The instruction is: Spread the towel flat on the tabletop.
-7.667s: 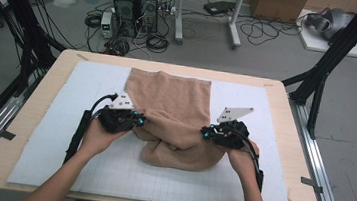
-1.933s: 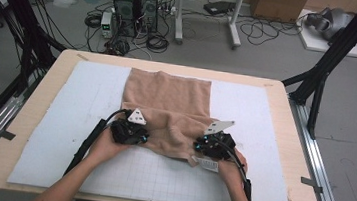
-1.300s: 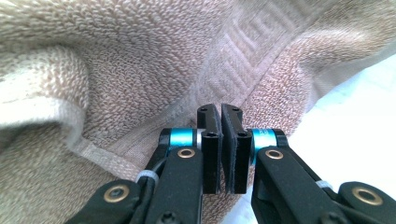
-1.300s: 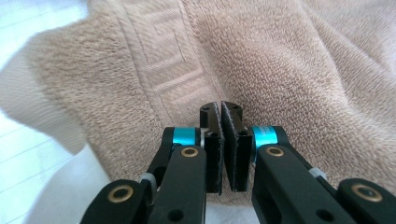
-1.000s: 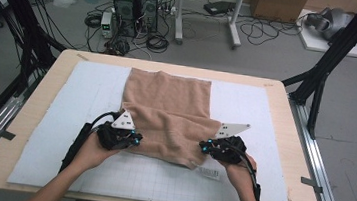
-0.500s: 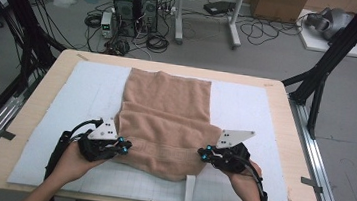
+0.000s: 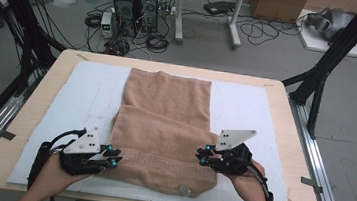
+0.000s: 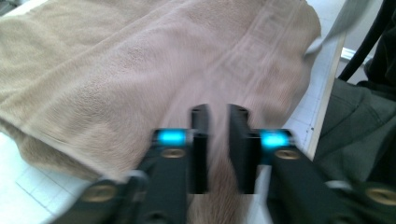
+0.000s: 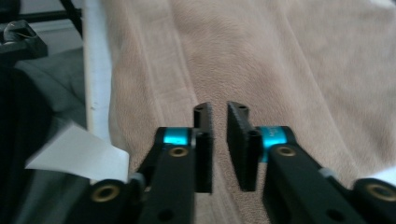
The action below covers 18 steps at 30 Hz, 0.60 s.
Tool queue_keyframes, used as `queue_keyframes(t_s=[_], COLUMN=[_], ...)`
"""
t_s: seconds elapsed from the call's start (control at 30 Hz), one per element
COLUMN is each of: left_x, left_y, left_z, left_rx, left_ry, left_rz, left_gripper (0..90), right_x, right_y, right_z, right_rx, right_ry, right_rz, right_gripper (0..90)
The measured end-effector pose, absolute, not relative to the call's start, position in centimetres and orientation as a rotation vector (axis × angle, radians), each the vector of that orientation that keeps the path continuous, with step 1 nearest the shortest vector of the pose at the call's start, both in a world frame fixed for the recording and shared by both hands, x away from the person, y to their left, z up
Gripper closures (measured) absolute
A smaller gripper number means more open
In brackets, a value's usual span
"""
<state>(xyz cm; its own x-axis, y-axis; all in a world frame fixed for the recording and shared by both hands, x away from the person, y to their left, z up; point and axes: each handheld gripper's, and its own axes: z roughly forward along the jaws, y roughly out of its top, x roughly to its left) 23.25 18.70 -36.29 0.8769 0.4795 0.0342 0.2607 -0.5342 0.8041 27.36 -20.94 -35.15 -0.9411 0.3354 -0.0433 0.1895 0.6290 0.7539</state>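
Note:
A tan towel [image 7: 166, 104] lies folded on the white mat [image 7: 92, 86], its patterned hem near the front edge. My left gripper [image 7: 116, 156] sits at the towel's near left corner. In the left gripper view its jaws [image 8: 218, 112] have just been opening: a narrow gap shows between the pads, nothing is pinched, and the towel [image 8: 116, 70] lies below. My right gripper [image 7: 201, 154] hovers over the towel's near right part. Its jaws [image 9: 219, 108] have also just been opening and stand slightly apart above the towel [image 9: 280, 56], holding nothing.
A white label [image 7: 184, 190] sticks out at the towel's near hem. The wooden table [image 7: 278, 91] shows around the mat. Black frame posts [image 7: 319, 80] stand at both sides. Computers and cables [image 7: 135, 10] lie on the floor beyond the far edge.
Both hands have come toward the near edge with the towel's fold, the left one also outward. The jaws, shut on the cloth before, now stand slightly apart and the fold lies flat.

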Motion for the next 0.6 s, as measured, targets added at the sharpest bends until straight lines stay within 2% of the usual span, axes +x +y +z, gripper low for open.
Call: queue_keyframes(t_s=[0.33, 0.53, 0.6], left_x=[27.9, 30.3, 30.7], left_y=[16.9, 15.1, 15.2], left_z=[-39.6, -42.8, -43.5], left_rx=[2.196, 2.339, 2.311], left_ry=[0.634, 0.679, 0.69], left_rz=[0.389, 0.371, 0.332], left_gripper=[56.5, 55.0, 58.2], right_x=[31.0, 31.8, 31.5], right_y=[-20.8, -19.8, -19.8], right_z=[-40.5, -43.4, -43.5], right_rx=[0.629, 0.668, 0.651], right_ry=[2.718, 2.73, 2.705], right_rz=[1.122, 1.061, 1.05], right_gripper=[62.1, 63.1, 66.3])
